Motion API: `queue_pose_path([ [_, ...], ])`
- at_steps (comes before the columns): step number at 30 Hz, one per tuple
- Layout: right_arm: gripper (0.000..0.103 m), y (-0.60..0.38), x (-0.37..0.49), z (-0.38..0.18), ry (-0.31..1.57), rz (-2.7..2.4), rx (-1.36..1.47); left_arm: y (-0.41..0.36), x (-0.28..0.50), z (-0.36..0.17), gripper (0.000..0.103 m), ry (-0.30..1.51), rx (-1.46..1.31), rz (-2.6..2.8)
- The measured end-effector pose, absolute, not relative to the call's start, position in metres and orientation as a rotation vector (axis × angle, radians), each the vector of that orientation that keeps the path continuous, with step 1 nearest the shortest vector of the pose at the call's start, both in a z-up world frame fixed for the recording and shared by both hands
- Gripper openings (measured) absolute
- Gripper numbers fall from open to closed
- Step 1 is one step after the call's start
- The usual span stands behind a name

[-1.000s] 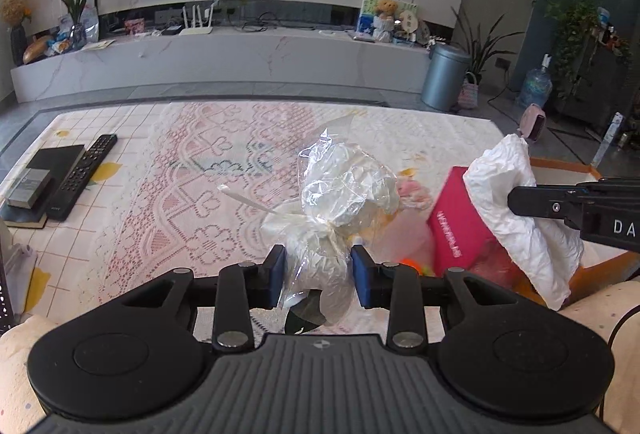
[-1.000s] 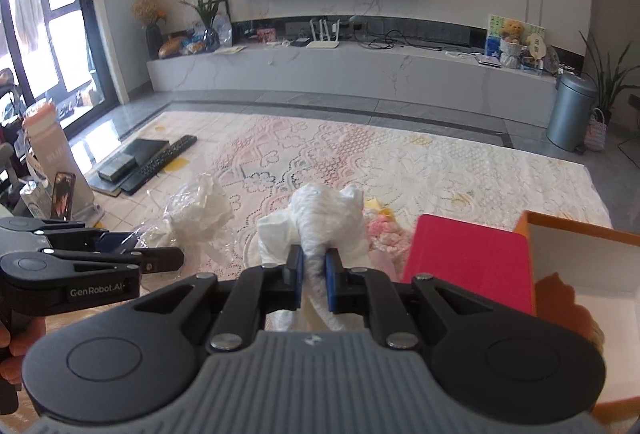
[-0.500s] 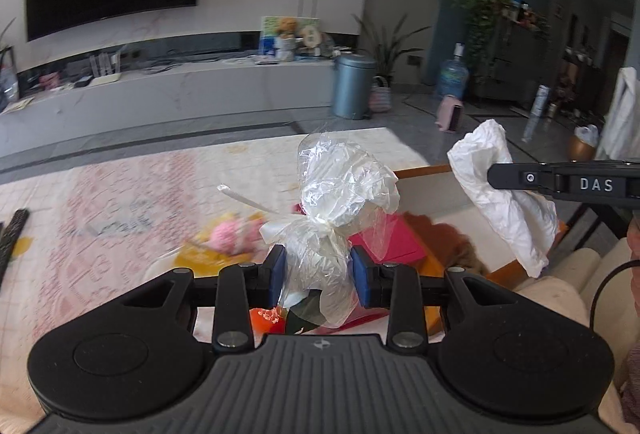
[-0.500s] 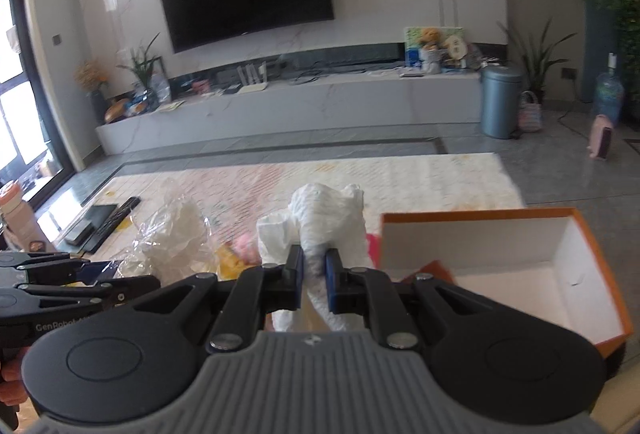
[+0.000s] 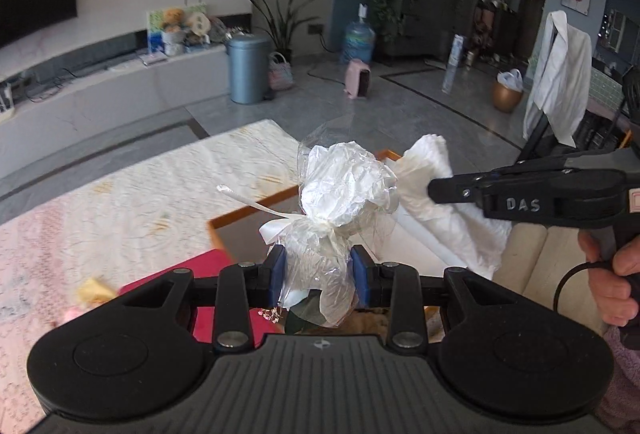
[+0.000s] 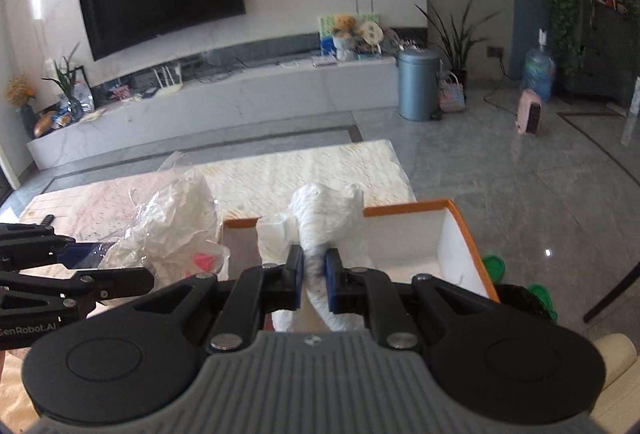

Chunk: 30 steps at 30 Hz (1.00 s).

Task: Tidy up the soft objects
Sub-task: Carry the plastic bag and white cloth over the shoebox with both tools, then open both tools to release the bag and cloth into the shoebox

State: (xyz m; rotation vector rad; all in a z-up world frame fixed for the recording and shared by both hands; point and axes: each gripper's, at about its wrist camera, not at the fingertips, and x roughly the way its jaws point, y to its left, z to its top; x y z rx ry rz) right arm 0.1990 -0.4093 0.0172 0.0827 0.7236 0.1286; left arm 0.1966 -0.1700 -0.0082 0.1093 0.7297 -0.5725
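Beyond the lace tablecloth (image 6: 304, 170), the orange-rimmed box (image 6: 460, 230) lies just ahead of and below our right tongs (image 6: 311, 276), which pinch the white cloth (image 6: 324, 214); our left tongs (image 5: 318, 276), farther off, clamp the cellophane bundle (image 5: 344, 190).

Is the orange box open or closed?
Open. The orange box has no lid on top, so its white inside walls show behind the white cloth that the right gripper holds.
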Motion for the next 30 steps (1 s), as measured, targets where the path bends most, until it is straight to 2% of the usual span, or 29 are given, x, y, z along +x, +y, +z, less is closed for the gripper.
queue_pose_path([
  [9, 0.009, -0.439, 0.256, -0.032, 0.863, 0.071, 0.063, -0.217, 0.267, -0.059, 0.039, 0.884, 0.097, -0.623],
  [24, 0.01, -0.457, 0.331, -0.103, 1.074, 0.016, 0.088, -0.253, 0.312, -0.109, 0.041, 1.036, 0.198, -0.6],
  [30, 0.01, -0.455, 0.343, -0.118, 1.159, 0.03, 0.103, -0.257, 0.32, -0.117, 0.05, 1.081, 0.236, -0.585],
])
